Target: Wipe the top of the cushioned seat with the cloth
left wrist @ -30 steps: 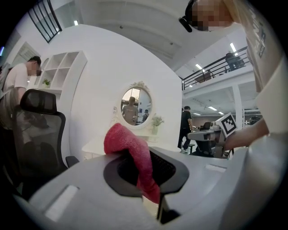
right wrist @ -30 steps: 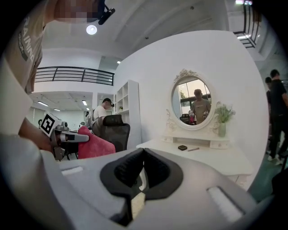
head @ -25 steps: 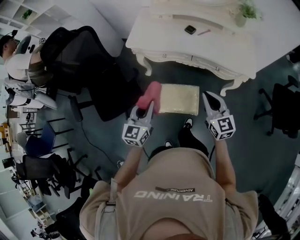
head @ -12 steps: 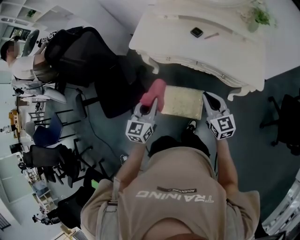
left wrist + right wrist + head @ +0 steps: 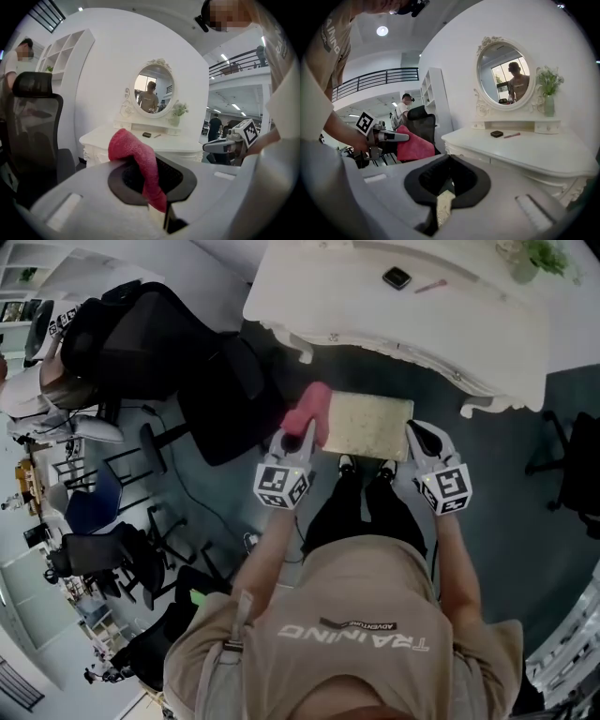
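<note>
Left tongs (image 5: 302, 434) nudged forward, clamping cloth (image 5: 309, 407) at seat (image 5: 370, 425) left edge.

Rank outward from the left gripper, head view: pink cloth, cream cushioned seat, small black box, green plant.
1. Pink cloth, in the left gripper's jaws.
2. Cream cushioned seat, just right.
3. Small black box, on the white table.
4. Green plant, far right corner.

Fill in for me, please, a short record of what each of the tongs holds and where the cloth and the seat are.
left tongs: shut on the pink cloth
right tongs: shut, holding nothing, near the right edge of the cushioned seat
cloth position: at the seat's left edge in the head view; contact cannot be told
seat: cream, in front of the white dressing table
</note>
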